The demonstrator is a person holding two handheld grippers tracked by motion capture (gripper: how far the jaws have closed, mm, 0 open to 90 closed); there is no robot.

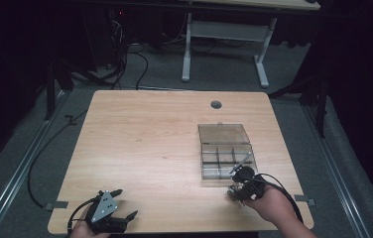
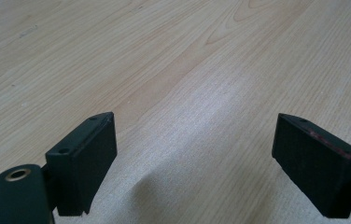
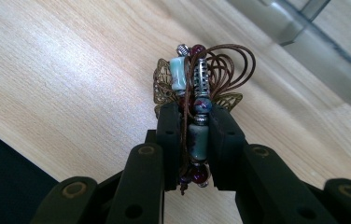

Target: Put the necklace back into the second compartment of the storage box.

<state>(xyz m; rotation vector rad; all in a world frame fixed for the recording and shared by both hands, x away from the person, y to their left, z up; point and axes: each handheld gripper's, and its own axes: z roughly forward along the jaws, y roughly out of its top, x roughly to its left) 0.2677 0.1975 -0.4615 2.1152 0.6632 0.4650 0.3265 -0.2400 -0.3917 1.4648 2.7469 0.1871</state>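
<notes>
Beaded bracelet point(image 3: 197, 107) already pinched between the right gripper point(image 3: 196, 135) jaws just above the table point(image 1: 145, 144), beside the open compartment box point(image 1: 226, 158), not yet stowed; left gripper point(image 2: 194, 154) spread, idle.

Dim room; grey carpet point(image 1: 303, 69); white-legged desk point(image 1: 224, 29) behind.

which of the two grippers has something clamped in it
The right gripper: its jaws are shut on a beaded bracelet. The left gripper has its jaws wide apart over bare table.
</notes>
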